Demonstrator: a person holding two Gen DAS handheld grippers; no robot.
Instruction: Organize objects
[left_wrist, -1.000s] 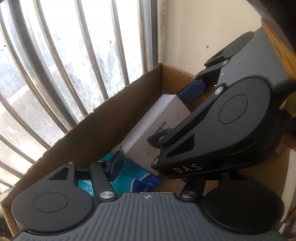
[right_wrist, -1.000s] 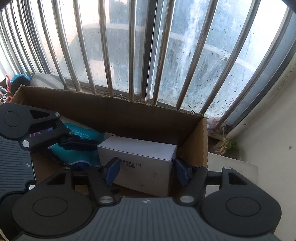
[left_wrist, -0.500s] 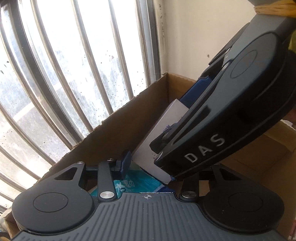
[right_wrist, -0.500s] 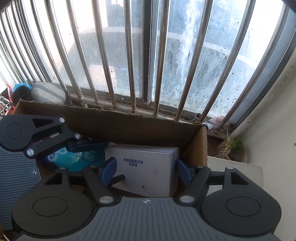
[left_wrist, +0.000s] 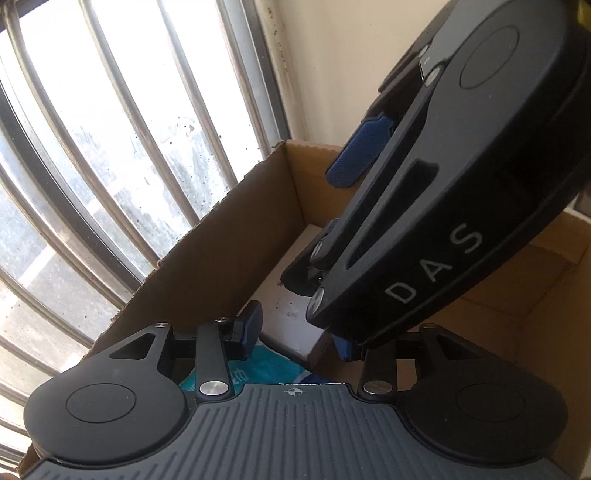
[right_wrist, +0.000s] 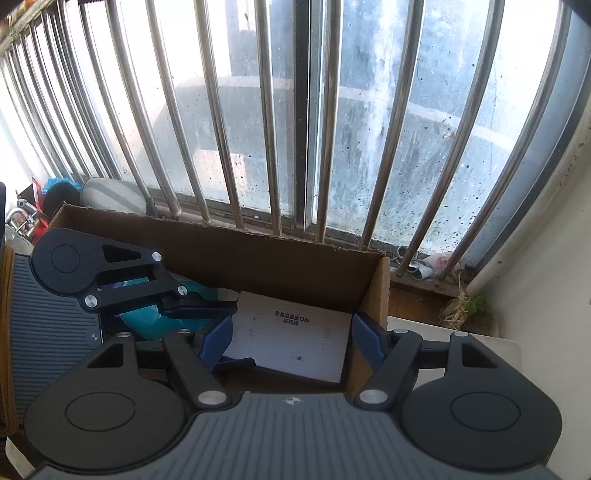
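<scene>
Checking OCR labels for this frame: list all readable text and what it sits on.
"DAS": white letters on the right gripper, seen in the left wrist view.
White box: two lines of dark print, upside down, too small to read.
Teal packet: white letter fragments, mostly hidden, unreadable.
Nothing else legible.

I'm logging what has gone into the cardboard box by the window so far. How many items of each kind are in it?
White carton: 1
Teal plastic packet: 1
Total: 2 visible inside the cardboard box; the grippers hide part of its floor.
</scene>
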